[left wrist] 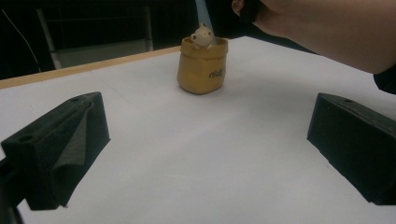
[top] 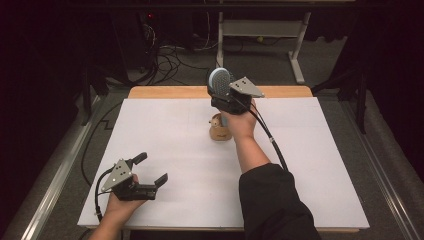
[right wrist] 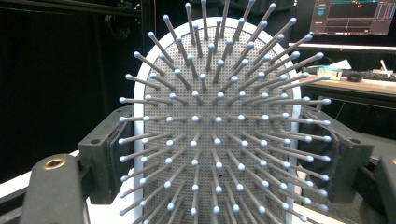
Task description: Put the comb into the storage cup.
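Observation:
My right gripper (top: 220,94) is raised over the far middle of the table, shut on a hairbrush (top: 219,80). In the right gripper view its jaws press both sides of the brush's grey bristled head (right wrist: 219,140), which stands upright with the bristles facing the camera. Directly below sits a small yellow pot (top: 218,132) with a little bear figure (left wrist: 202,36) at its rim. The brush's pale blue handle (left wrist: 203,11) comes down behind the bear. My left gripper (top: 152,168) rests open at the near left, aimed at the pot (left wrist: 202,65), with nothing between its jaws (left wrist: 201,149).
A white board (top: 175,150) covers the table, with a wooden strip (top: 165,92) along its far edge. Beyond are cables on the floor (top: 170,60) and a white desk frame (top: 297,50). The person's right forearm and dark sleeve (top: 272,200) cross the near middle.

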`<state>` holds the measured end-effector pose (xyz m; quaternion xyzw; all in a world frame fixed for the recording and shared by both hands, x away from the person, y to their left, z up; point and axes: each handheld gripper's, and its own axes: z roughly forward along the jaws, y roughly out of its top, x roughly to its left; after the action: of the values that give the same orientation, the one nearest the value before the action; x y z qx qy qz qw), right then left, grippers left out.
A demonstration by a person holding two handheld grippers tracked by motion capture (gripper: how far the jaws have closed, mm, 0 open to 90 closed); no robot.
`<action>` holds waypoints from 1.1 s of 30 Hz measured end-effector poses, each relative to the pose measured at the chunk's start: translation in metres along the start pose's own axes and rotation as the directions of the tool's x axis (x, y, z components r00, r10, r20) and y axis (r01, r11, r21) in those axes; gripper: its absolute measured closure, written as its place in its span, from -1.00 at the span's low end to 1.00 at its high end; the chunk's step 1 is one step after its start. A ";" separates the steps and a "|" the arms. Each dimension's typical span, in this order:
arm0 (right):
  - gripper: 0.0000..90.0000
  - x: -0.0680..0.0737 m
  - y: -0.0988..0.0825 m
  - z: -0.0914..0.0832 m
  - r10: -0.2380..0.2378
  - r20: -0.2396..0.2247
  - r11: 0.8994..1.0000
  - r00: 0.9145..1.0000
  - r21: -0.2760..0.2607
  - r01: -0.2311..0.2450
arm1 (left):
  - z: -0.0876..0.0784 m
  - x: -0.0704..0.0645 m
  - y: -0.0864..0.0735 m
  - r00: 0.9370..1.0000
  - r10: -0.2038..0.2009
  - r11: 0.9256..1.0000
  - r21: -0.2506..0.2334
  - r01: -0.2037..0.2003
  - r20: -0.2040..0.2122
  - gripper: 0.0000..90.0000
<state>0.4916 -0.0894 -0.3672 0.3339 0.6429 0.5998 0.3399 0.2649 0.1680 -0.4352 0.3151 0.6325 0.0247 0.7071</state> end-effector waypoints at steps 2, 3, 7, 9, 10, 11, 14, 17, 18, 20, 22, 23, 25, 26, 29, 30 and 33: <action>-0.54 0.001 -0.001 0.000 0.000 -0.001 1.000 1.000 0.000 0.000 | 0.000 0.000 -0.001 1.000 0.004 1.000 0.000 -0.004 -0.002 -1.00; -0.54 0.001 -0.002 0.000 0.001 -0.003 1.000 1.000 0.003 -0.001 | 0.000 0.000 -0.001 1.000 0.006 1.000 0.002 -0.006 0.003 -1.00; -0.54 0.002 -0.005 0.000 0.002 -0.004 1.000 1.000 0.010 -0.002 | 0.000 0.000 -0.001 1.000 0.005 1.000 0.000 -0.005 0.001 -1.00; -0.54 0.003 -0.006 0.000 -0.001 -0.002 1.000 1.000 0.011 0.001 | 0.000 0.000 0.000 1.000 0.003 1.000 0.003 -0.003 0.001 -1.00; -0.54 0.002 -0.006 0.001 -0.001 -0.005 1.000 1.000 0.014 0.001 | 0.000 0.000 0.000 1.000 0.003 1.000 0.002 -0.003 0.002 -1.00; -0.54 0.003 -0.007 0.001 0.005 -0.006 1.000 1.000 0.020 -0.005 | 0.000 -0.001 -0.001 1.000 -0.005 1.000 0.002 0.005 -0.005 -1.00; -0.54 0.002 -0.010 0.001 0.004 -0.005 1.000 1.000 0.028 -0.004 | 0.000 0.000 -0.001 1.000 0.009 1.000 0.001 -0.009 -0.002 -1.00; -0.54 0.002 -0.012 0.000 0.002 -0.002 1.000 1.000 0.030 -0.002 | 0.000 0.000 -0.002 1.000 0.018 1.000 0.004 -0.018 -0.001 -1.00; -0.54 0.002 -0.012 0.000 0.006 -0.002 0.999 1.000 0.034 -0.005 | 0.000 0.000 -0.002 1.000 0.013 1.000 0.010 -0.013 0.000 -1.00; -0.54 0.001 -0.014 0.000 0.006 0.001 0.999 1.000 0.034 -0.006 | 0.001 0.000 -0.002 1.000 0.008 1.000 0.003 -0.008 -0.005 -1.00; -0.54 0.000 -0.015 0.000 0.007 0.000 0.999 1.000 0.035 -0.007 | 0.001 0.000 -0.002 1.000 0.011 1.000 0.004 -0.011 -0.004 -1.00; -0.54 0.000 -0.016 0.000 0.008 0.001 0.999 1.000 0.035 -0.008 | 0.001 0.000 -0.002 1.000 0.009 1.000 0.006 -0.009 -0.002 -1.00; -0.54 0.001 -0.017 0.000 0.011 0.001 0.999 1.000 0.038 -0.011 | 0.001 0.000 -0.002 1.000 0.008 1.000 0.002 -0.008 -0.004 -1.00; -0.54 0.001 -0.017 0.000 0.007 0.001 0.999 1.000 0.042 -0.007 | 0.001 0.000 -0.002 1.000 0.011 1.000 0.006 -0.011 -0.002 -1.00; -0.54 0.001 -0.018 0.000 0.007 0.002 0.999 1.000 0.044 -0.007 | 0.001 0.000 -0.002 1.000 0.013 1.000 0.004 -0.013 -0.002 -1.00; -0.55 0.001 -0.018 0.000 0.007 0.002 0.999 1.000 0.043 -0.007 | 0.001 0.000 -0.002 1.000 0.010 1.000 0.007 -0.010 -0.001 -1.00; -0.55 0.001 -0.019 0.000 0.008 0.002 0.999 1.000 0.039 -0.008 | 0.001 0.000 -0.003 1.000 0.012 1.000 0.007 -0.012 -0.001 -1.00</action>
<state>0.4905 -0.0893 -0.3858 0.3435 0.6529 0.5880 0.3316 0.2644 0.1656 -0.4362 0.3214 0.6311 0.0268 0.7054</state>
